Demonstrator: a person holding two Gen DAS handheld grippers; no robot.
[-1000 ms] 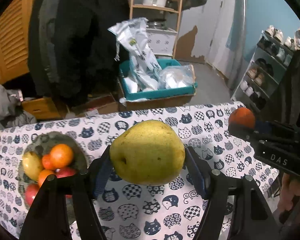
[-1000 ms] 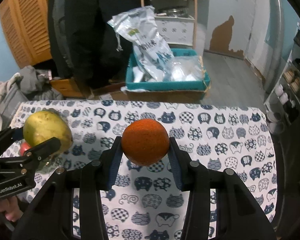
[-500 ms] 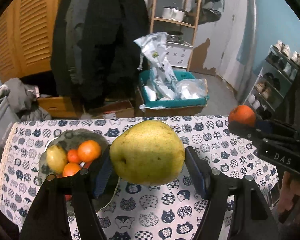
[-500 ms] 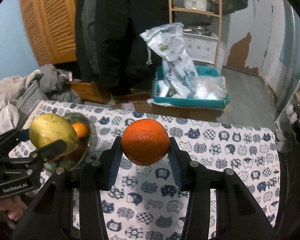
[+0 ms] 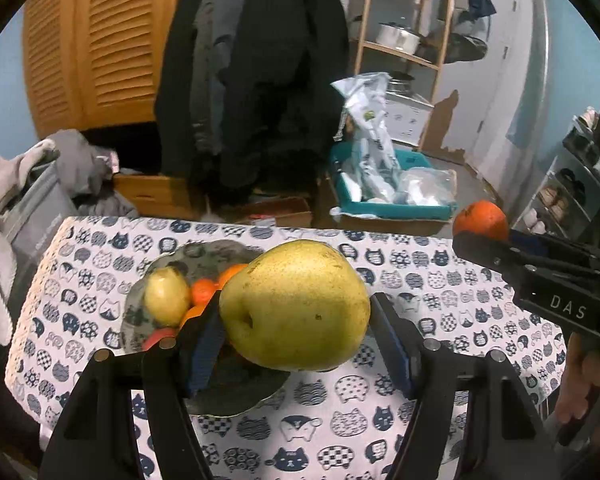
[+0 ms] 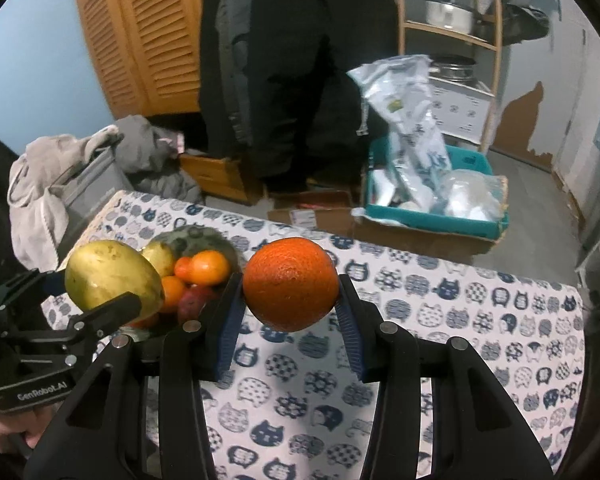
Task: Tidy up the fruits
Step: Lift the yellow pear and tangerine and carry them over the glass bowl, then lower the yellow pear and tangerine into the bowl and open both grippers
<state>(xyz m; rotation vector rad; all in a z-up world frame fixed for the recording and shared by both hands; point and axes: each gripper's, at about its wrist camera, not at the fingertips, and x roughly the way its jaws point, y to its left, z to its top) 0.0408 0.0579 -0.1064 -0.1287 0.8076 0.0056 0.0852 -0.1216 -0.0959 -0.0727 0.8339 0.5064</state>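
While carried above the worktop (image 5: 380, 420): pear (image 5: 296, 306), frame centre, clamped between left gripper (image 5: 300, 344) jaws half-spread, over bowl (image 5: 188, 256) at centre left, probably for release there; orange (image 6: 291, 284), frame centre, pinched in narrower right gripper (image 6: 290, 320) jaws, likely following.

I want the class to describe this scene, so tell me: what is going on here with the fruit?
A person holds a gripper in each hand above a table with a cat-print cloth. The left gripper is shut on a pear, and the right gripper is shut on an orange. Both fruits are in the air near a bowl that already holds several fruits.
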